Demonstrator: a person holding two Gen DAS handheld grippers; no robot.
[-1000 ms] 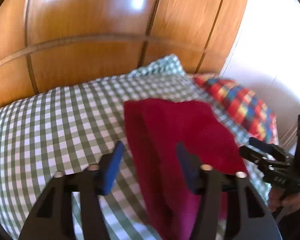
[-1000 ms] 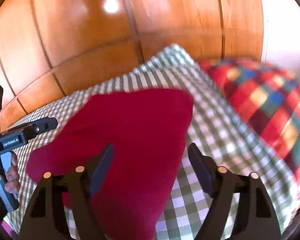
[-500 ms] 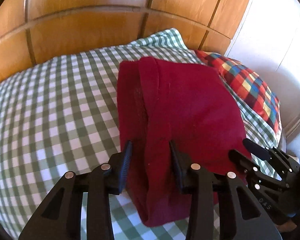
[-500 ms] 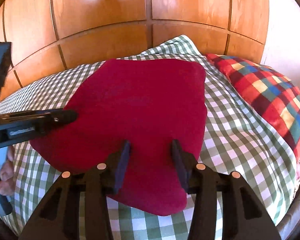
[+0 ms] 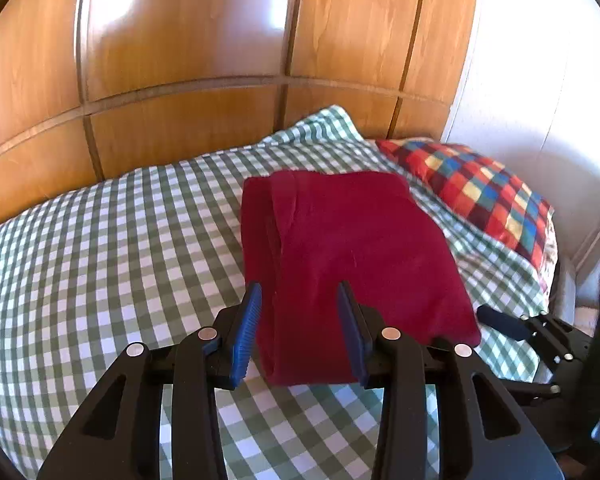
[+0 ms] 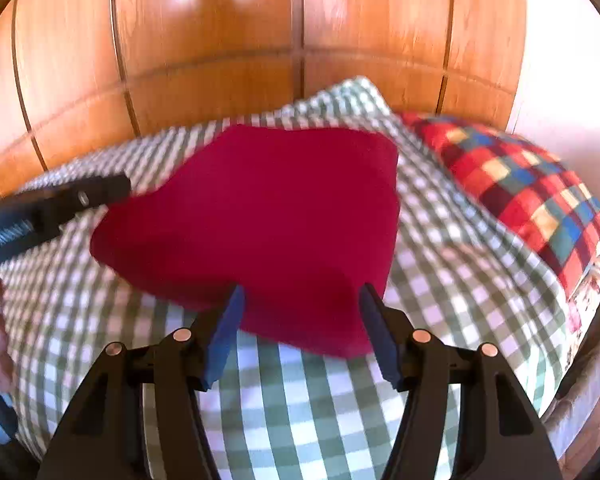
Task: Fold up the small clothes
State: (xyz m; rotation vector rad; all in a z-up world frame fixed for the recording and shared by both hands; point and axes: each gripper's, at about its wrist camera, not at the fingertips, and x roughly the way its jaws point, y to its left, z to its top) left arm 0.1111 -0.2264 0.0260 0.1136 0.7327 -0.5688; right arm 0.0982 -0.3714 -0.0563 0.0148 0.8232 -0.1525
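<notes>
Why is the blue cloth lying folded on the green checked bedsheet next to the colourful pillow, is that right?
Not quite: the cloth is dark red, not blue. The left wrist view shows it clearly. The only blue there is on the pads of the jaws. The rest holds: it lies folded on the green checked bedsheet, next to the colourful pillow.
</notes>
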